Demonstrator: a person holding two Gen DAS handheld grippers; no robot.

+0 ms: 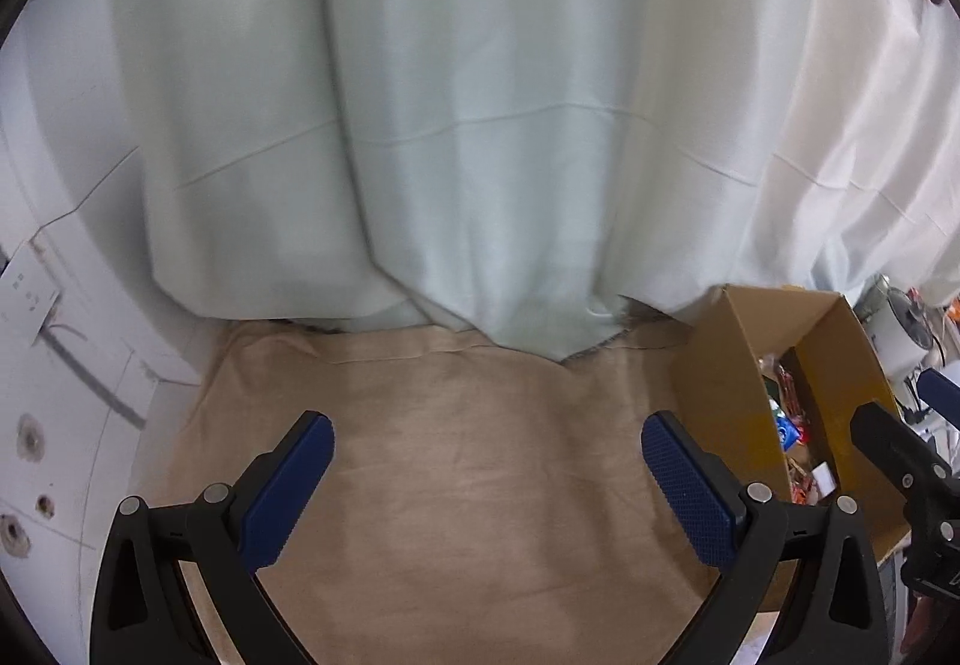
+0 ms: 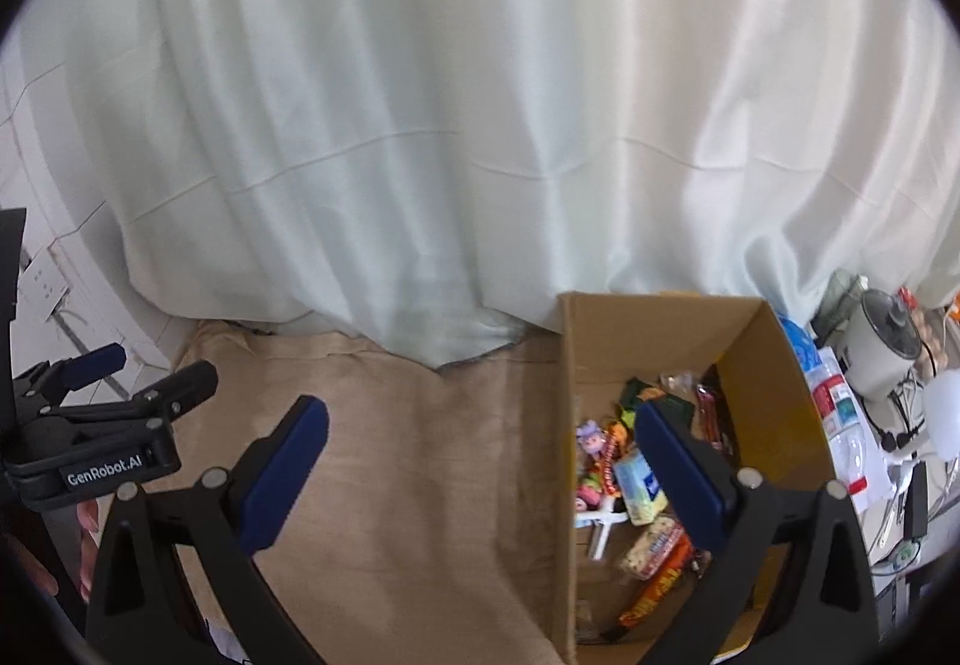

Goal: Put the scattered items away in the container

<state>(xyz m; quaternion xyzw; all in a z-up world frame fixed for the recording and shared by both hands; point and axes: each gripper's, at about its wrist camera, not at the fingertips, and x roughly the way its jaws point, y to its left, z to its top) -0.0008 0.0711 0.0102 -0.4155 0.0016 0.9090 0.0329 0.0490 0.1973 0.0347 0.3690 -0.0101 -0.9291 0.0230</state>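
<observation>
Nearest the left wrist camera, the left gripper [image 1: 487,470] is hanging with its blue pads spread wide and nothing between them, over bare tan cloth [image 1: 468,485]. The right gripper [image 2: 480,461] is likewise gaping wide and carrying nothing; its left finger is sitting over the cloth and its right finger is crossing in front of the cardboard box [image 2: 654,329].

The box is standing on the right part of the cloth, flaps up, and it is already holding the scattered items: a pale yellow packet [image 2: 641,488], a speckled snack bar [image 2: 651,545], an orange wrapper [image 2: 654,593], a small purple toy [image 2: 591,440] and a white plastic piece [image 2: 603,530], all lying loose on the box floor.

No loose item is showing on the cloth in either view, so the task is probably at or near its end. Doing this step well means checking before stopping: sweeping both cameras over the cloth's near edge and the strip beside the box wall, which the fingers are hiding. If nothing turns up, both grippers should be drawing back without brushing the upright flap, which looks light enough to shift the box.

Farther off, a pale curtain [image 1: 480,125] is draping down onto the back of the cloth. Beyond the box on the right, a white rice cooker [image 2: 888,347] is standing among cables.
</observation>
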